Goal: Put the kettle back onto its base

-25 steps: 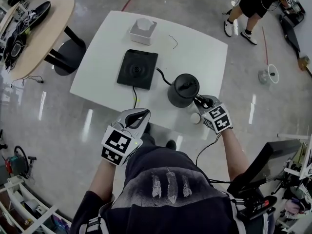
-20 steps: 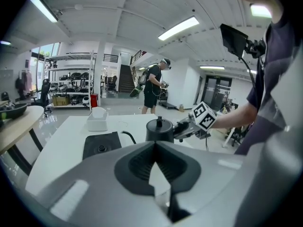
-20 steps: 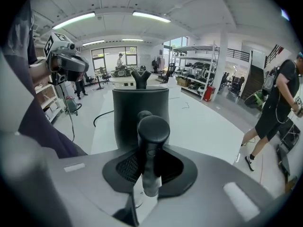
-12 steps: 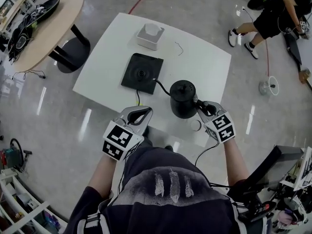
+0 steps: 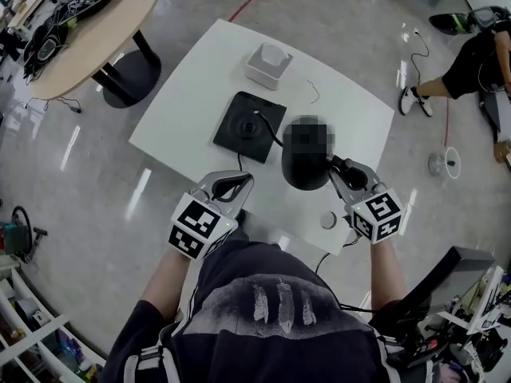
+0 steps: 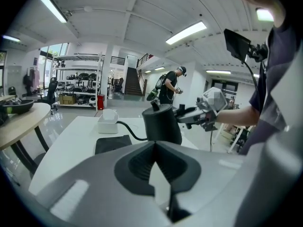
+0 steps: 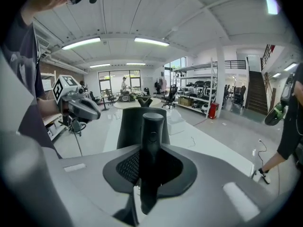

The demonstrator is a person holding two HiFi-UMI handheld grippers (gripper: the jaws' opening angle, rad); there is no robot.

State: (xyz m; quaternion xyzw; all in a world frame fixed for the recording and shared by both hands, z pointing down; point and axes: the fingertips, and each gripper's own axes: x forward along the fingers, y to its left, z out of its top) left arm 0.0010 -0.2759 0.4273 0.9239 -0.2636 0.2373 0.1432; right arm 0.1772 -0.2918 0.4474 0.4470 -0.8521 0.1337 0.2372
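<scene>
1. The step in hand, as I judge it, is the carry from pickup to placing. My right tongs (image 5: pixel 342 170) are clamped on the kettle's handle (image 7: pixel 151 141), which stands upright between the jaws with the pads pressed on either side of it.
2. The kettle (image 5: pixel 307 174) hangs from that grip, to the right of its base (image 5: pixel 249 126) and nearer to me. It looks to be held clear of the tabletop (image 5: pixel 188 110), though no view shows its underside. Its thin spout (image 6: pixel 128 129) reaches out toward the base.
3. My left tongs (image 5: pixel 233 185) are closed on nothing, their tips meeting. They hover at the near edge of the tabletop, just in front of the base and apart from the kettle.
4. The base lies flat and bare, with its round connector in the middle. Its cord (image 5: pixel 239 161) runs off toward the near edge.
5. The next move calls for shifting the kettle left and away from me until its body sits squarely over that connector. I should then lower it level, so it seats rather than resting on the rim.
6. I should let go of the handle only once the kettle stands by itself. A white box (image 5: pixel 267 65) stands beyond the base, well out of the path, so the long spout should pass it without touching.
</scene>
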